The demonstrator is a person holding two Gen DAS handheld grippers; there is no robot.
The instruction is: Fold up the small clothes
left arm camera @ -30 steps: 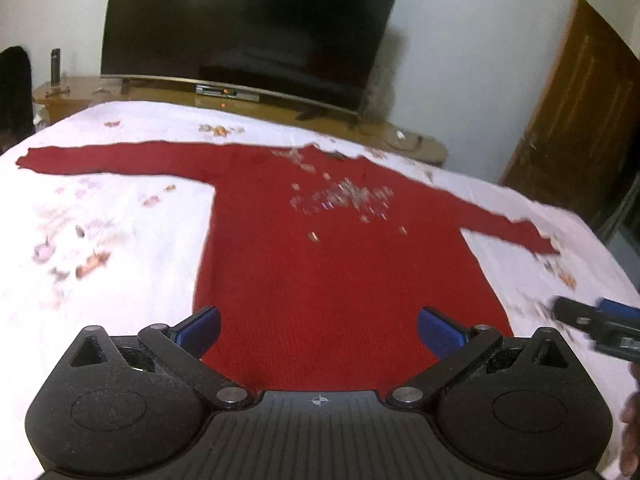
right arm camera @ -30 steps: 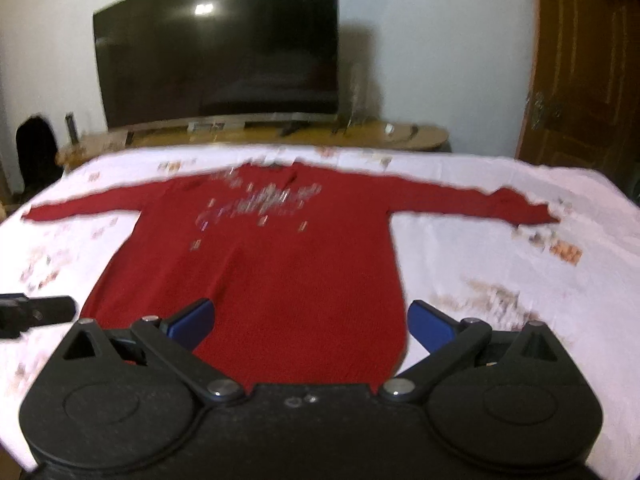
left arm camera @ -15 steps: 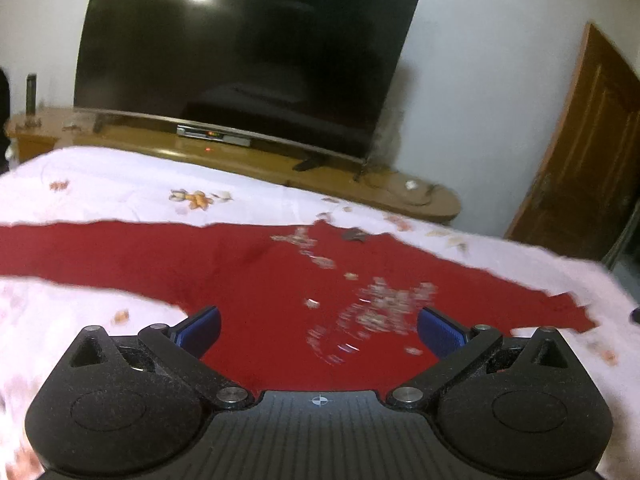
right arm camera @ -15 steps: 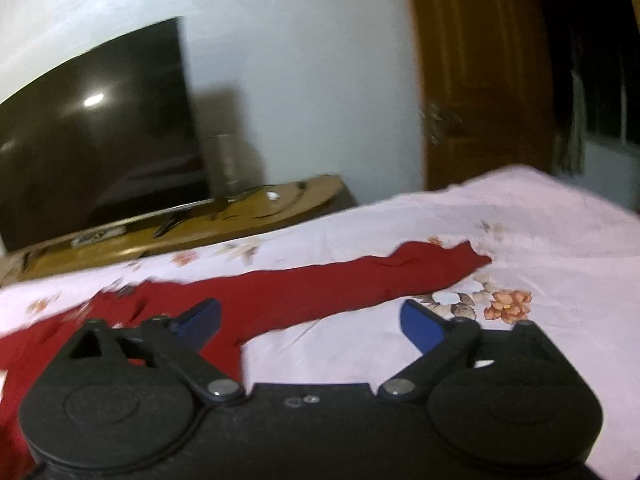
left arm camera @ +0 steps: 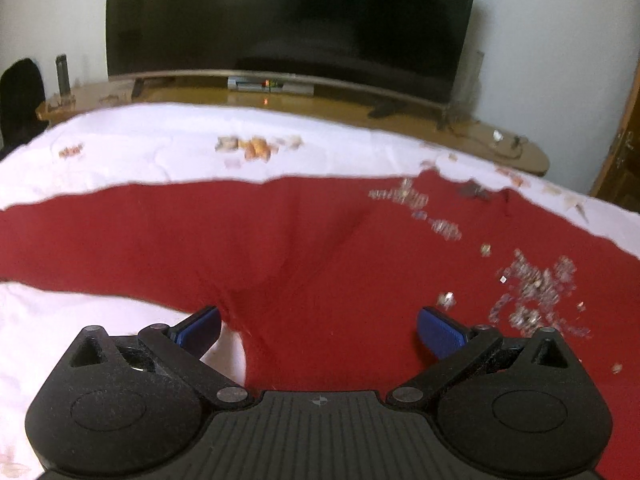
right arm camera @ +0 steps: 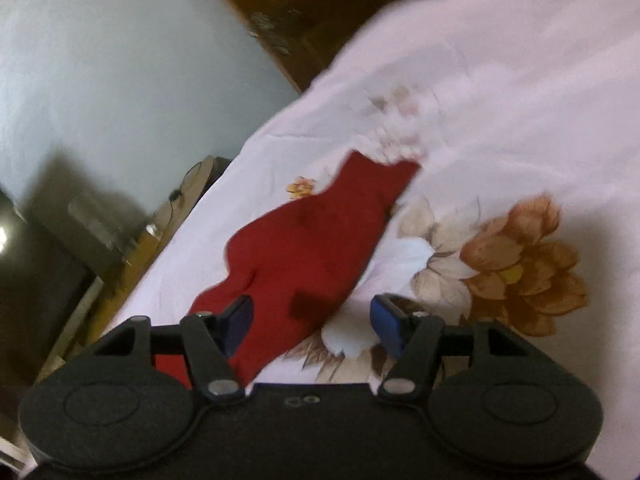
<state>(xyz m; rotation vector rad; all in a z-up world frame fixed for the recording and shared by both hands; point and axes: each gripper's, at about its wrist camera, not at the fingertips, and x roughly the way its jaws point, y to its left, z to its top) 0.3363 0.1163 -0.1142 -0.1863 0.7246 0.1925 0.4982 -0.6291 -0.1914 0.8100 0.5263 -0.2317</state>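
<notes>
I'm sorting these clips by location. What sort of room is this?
Probably a bedroom at home, or a living room with a bed. A large dark television stands on a low wooden cabinet, and the red garment lies spread on a white floral bedsheet.

One red sweater (left arm camera: 320,240), one television (left arm camera: 288,20), two grippers (left arm camera: 318,326) (right arm camera: 312,320).
</notes>
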